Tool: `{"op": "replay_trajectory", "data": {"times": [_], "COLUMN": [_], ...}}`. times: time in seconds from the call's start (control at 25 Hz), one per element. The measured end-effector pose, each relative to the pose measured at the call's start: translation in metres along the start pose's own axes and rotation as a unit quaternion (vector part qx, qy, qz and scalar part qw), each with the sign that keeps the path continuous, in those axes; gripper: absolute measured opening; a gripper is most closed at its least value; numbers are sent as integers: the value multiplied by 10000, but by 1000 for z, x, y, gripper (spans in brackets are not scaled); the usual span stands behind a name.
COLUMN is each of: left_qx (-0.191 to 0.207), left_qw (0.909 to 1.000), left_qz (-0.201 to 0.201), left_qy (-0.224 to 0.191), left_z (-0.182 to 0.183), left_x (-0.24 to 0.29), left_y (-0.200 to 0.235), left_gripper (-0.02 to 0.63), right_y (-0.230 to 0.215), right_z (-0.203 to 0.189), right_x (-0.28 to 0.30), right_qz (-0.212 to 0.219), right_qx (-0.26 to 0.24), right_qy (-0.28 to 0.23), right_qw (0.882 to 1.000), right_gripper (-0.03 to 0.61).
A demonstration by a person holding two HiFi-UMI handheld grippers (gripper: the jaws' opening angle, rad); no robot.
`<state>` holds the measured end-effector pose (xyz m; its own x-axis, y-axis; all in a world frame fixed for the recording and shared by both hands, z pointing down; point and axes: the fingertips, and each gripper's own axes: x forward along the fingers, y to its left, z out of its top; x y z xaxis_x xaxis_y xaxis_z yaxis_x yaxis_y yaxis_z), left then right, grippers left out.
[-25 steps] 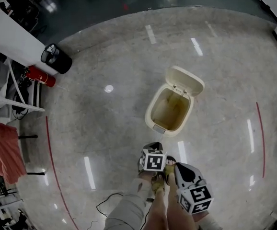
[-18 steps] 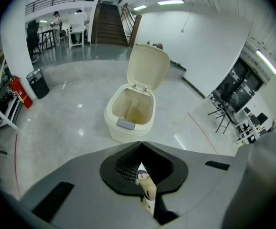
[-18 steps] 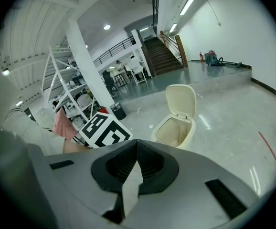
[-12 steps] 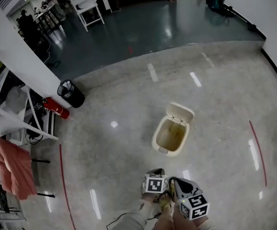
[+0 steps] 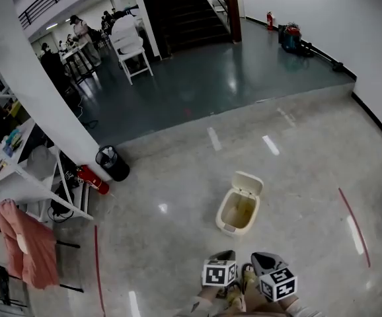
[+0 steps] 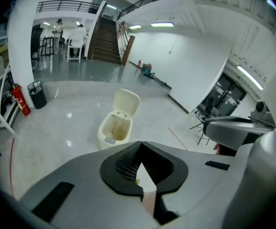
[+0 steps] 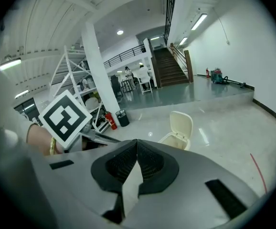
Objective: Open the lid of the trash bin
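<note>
A cream trash bin (image 5: 237,212) stands on the polished grey floor with its lid (image 5: 248,185) tipped up and back, so the empty inside shows. It also appears in the left gripper view as the bin (image 6: 113,127) ahead, and in the right gripper view as the bin (image 7: 178,130). Both grippers are held low, close to the person's body and well short of the bin. My left gripper (image 5: 223,255) has its jaws together on nothing. My right gripper (image 5: 262,261) is beside it, jaws also together and empty. The tips meet in the left gripper (image 6: 140,143) and right gripper (image 7: 137,141) views.
A black waste bin (image 5: 114,164) and a red fire extinguisher (image 5: 93,179) sit by a white column (image 5: 32,91) at left. A white rack (image 5: 19,190) with a pink cloth (image 5: 26,243) is lower left. Red floor line (image 5: 353,226) runs at right. Darker floor, a chair (image 5: 130,48) and stairs lie beyond.
The head view has lifted, so the bin looks smaller and farther and more of the hall shows. The grippers sit lower in frame. The lid stays up.
</note>
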<state>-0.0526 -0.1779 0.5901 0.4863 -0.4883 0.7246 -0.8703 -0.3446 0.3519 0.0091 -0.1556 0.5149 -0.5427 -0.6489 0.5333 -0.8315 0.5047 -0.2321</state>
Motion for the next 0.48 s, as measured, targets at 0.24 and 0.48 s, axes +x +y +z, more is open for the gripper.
{"op": "replay_trajectory", "data": {"times": [0.24,0.48], "left_qx": [601,687], "left_qw": [9973,9936], "left_qz": [-257,-283], "left_qy": [-329,-847], "left_z": [5,21], "left_x": [-61,-113], "left_y": [-31,-43], "left_gripper": [2,2], "right_y": [27,52], "right_z": [39,65], "right_x": [-22,-41], "right_qz": [269,536], "right_qx": [-78,-208], "right_qy": [-359,-713], "right_qw": [9990,9958], "right_gripper": [3,3]}}
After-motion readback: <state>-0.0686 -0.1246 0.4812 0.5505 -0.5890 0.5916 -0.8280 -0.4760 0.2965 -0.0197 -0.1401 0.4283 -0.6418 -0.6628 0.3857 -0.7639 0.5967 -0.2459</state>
